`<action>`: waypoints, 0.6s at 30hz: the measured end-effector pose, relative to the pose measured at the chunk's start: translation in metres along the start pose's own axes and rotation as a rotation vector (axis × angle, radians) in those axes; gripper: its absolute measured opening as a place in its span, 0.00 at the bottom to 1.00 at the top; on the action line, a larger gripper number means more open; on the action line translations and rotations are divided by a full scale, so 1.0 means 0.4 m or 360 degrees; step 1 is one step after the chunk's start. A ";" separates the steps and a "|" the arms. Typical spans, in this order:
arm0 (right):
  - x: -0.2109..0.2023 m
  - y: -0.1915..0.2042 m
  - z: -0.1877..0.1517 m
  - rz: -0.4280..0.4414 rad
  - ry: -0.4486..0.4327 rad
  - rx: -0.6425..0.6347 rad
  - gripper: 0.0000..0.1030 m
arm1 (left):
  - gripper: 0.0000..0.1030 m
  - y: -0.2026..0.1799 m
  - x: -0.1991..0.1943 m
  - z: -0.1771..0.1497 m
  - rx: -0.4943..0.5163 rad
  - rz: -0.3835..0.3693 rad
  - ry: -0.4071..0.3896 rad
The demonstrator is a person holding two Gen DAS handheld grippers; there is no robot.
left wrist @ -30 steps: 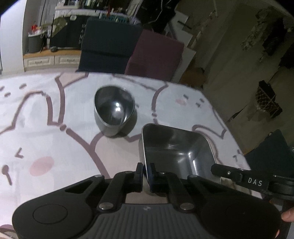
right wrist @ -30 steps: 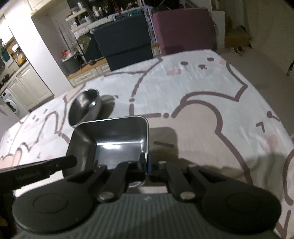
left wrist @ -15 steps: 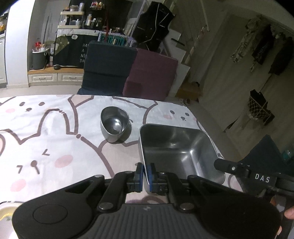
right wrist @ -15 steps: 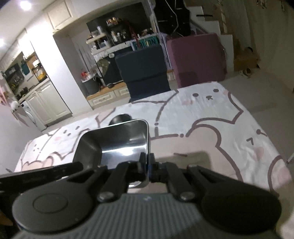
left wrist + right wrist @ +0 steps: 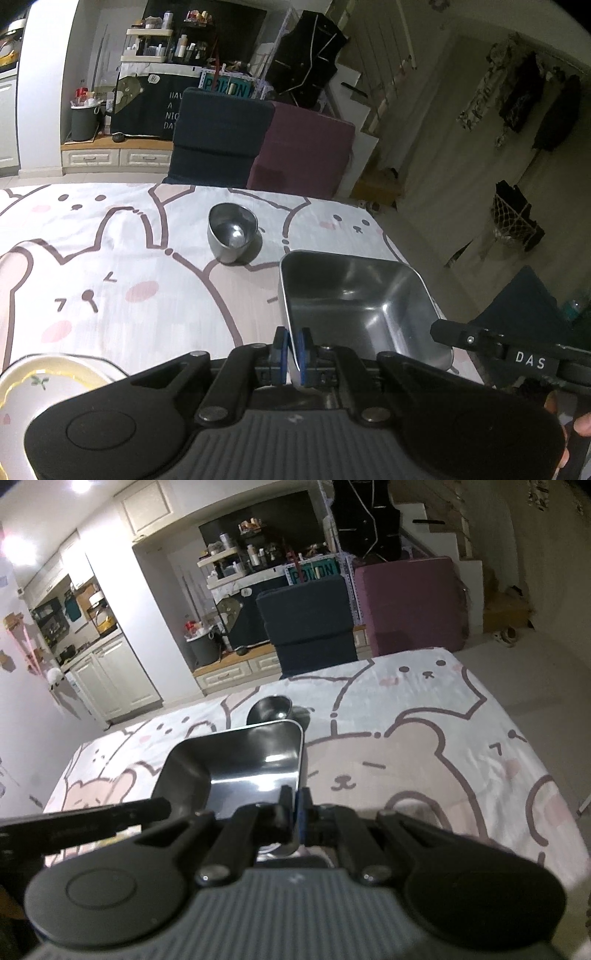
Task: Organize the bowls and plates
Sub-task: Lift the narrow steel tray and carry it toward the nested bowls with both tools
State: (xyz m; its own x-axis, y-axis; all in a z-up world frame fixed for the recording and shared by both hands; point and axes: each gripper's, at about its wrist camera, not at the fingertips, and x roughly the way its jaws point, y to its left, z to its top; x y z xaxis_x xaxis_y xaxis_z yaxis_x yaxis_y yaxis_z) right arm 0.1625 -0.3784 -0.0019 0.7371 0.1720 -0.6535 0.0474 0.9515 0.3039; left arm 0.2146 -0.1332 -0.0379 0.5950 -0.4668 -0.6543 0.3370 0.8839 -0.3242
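Observation:
A square steel tray (image 5: 354, 306) hangs above the bear-print tablecloth (image 5: 110, 258), held by both grippers. My left gripper (image 5: 292, 345) is shut on the tray's left rim. My right gripper (image 5: 295, 805) is shut on its right rim, where the tray (image 5: 240, 764) shows tilted toward the camera. A small round steel bowl (image 5: 232, 232) stands on the cloth beyond the tray, partly hidden behind the tray's far edge (image 5: 269, 709) in the right wrist view. A white plate with a gold rim and a small leaf print (image 5: 44, 384) lies at the near left.
Two upholstered blocks, dark blue (image 5: 218, 144) and maroon (image 5: 306, 151), stand past the table's far edge. The table's right edge (image 5: 391, 243) drops to the floor. Shelves and a bin (image 5: 85, 122) are in the background. A fingertip (image 5: 585, 430) shows at the far right.
Both grippers have lifted the tray up and drawn it back toward me. The round bowl now looks smaller and farther off, and the white plate has come into view at lower left.

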 end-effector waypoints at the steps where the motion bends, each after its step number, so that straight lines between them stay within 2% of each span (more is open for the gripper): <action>1: -0.002 0.000 -0.005 -0.0001 0.0009 -0.0009 0.04 | 0.06 -0.002 -0.004 -0.005 -0.0001 0.0002 0.0005; 9: -0.006 0.000 -0.039 -0.0001 0.0093 -0.0066 0.05 | 0.06 0.005 -0.006 -0.044 -0.0010 0.0005 0.0049; 18: 0.015 0.001 -0.053 -0.0035 0.0199 -0.0111 0.05 | 0.06 -0.004 0.045 -0.081 0.0040 0.0062 0.0157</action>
State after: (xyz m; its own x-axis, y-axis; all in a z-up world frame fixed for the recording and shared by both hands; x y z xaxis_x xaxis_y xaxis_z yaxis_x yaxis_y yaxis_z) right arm 0.1529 -0.3717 -0.0205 0.6463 0.1772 -0.7422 0.0124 0.9701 0.2424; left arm 0.2012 -0.1420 -0.0712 0.5339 -0.4258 -0.7305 0.3340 0.8999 -0.2805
